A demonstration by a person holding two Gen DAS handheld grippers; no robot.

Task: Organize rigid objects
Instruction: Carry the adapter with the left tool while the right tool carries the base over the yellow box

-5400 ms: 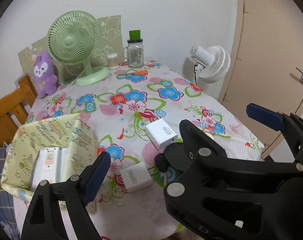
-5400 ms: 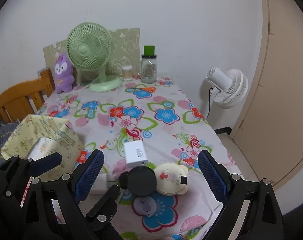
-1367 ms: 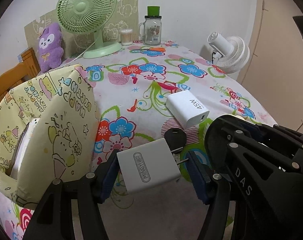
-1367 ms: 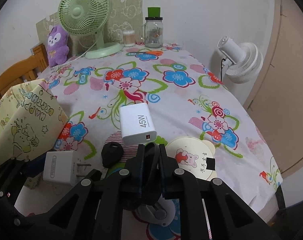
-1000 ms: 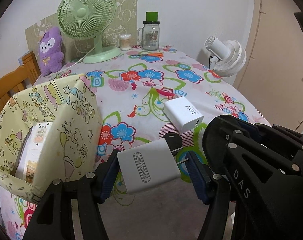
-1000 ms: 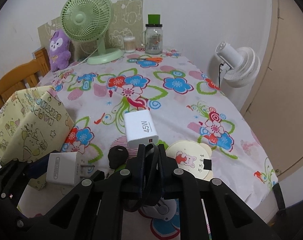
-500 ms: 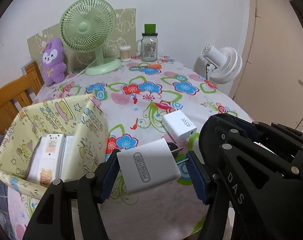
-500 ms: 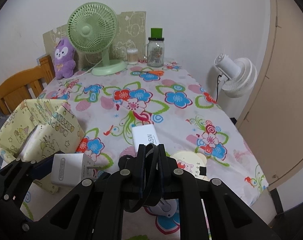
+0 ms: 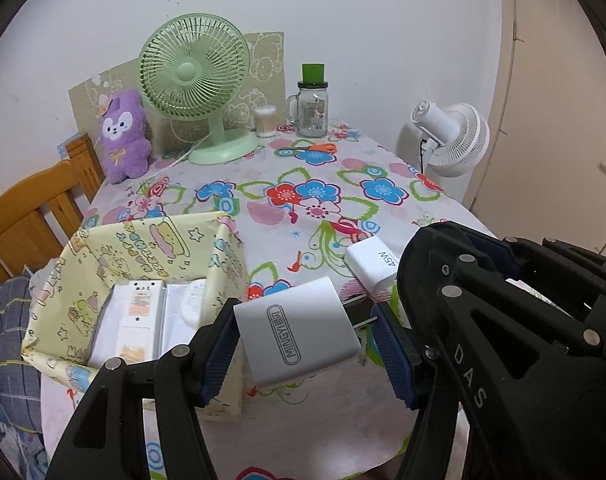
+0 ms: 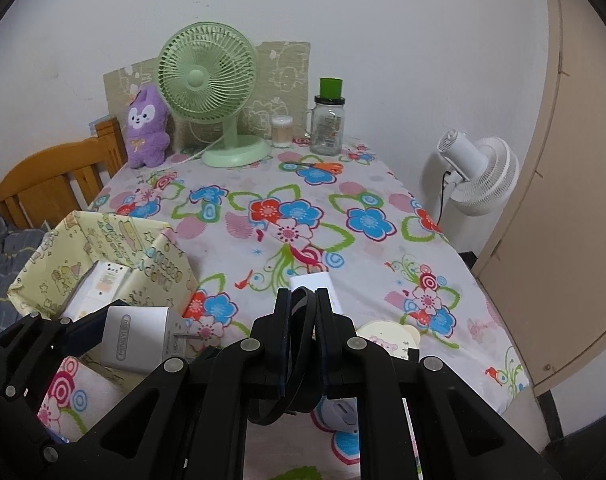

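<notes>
1. The left gripper (image 9: 307, 344) squeezes a white charger (image 9: 297, 330) by its two flat sides. It hangs in the air, just beside the yellow box (image 9: 83, 264).
2. The charger looks hard, smooth and light. It will not bend, but it could slip.
3. Its metal prongs (image 9: 359, 322) stick out to one side. The flat sides are the best place to hold it.
4. The right gripper (image 10: 303, 336) is clamped tight on a thin black round thing (image 10: 299, 360). It looks hard and light too.
5. Another white charger marked 45W (image 9: 373, 266) lies on the flowery table (image 9: 303, 184).
</notes>
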